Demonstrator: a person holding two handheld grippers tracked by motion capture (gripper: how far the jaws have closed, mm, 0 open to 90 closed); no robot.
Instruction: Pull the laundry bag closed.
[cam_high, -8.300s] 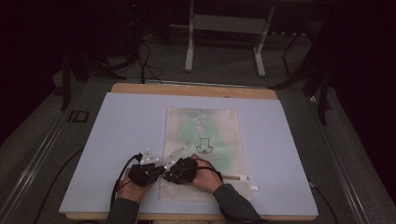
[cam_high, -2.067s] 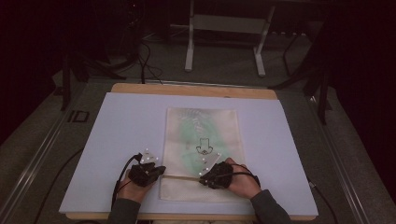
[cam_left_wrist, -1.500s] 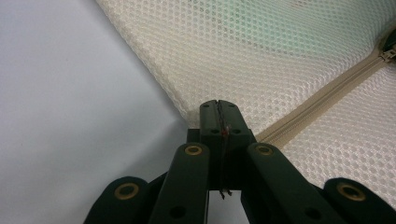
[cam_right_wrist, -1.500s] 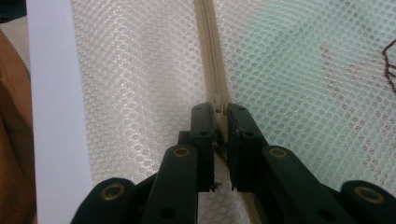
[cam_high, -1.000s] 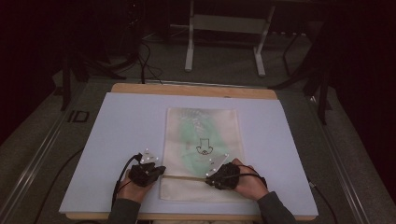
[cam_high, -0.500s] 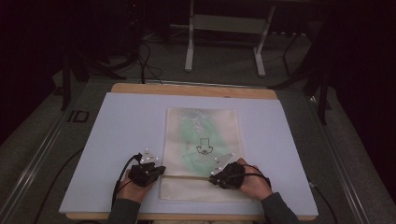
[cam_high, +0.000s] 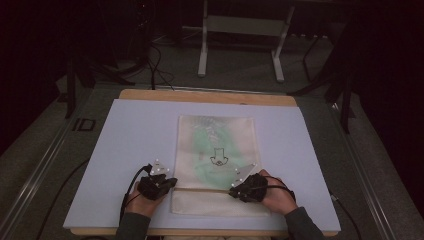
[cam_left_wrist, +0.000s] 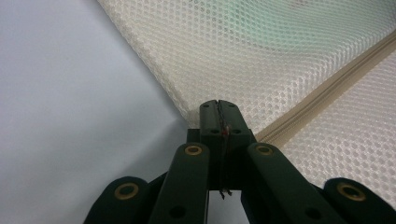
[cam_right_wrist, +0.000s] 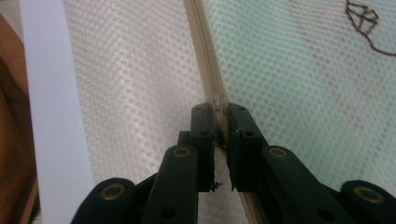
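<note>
Both tongs are clamped on a cream mesh zip bag lying flat on the bench.

Left tongs (cam_high: 170, 182) have their jaws pressed together at the bag's left edge, right where the zip ends. Right tongs (cam_high: 235, 190) pinch the zip itself near the bag's right edge; whether a pull tab sits between the jaws cannot be told. Mesh bag (cam_high: 217, 150) lies lengthwise at the middle of the pale lilac bench top (cam_high: 135, 130), its zip (cam_high: 202, 189) running across it near the end closest to the person. Something green shows through the mesh above the zip, beneath a small dark line drawing (cam_high: 218, 157) on the bag. A hand (cam_high: 277, 195) behind each tongs comes in from the bench's near edge.
</note>
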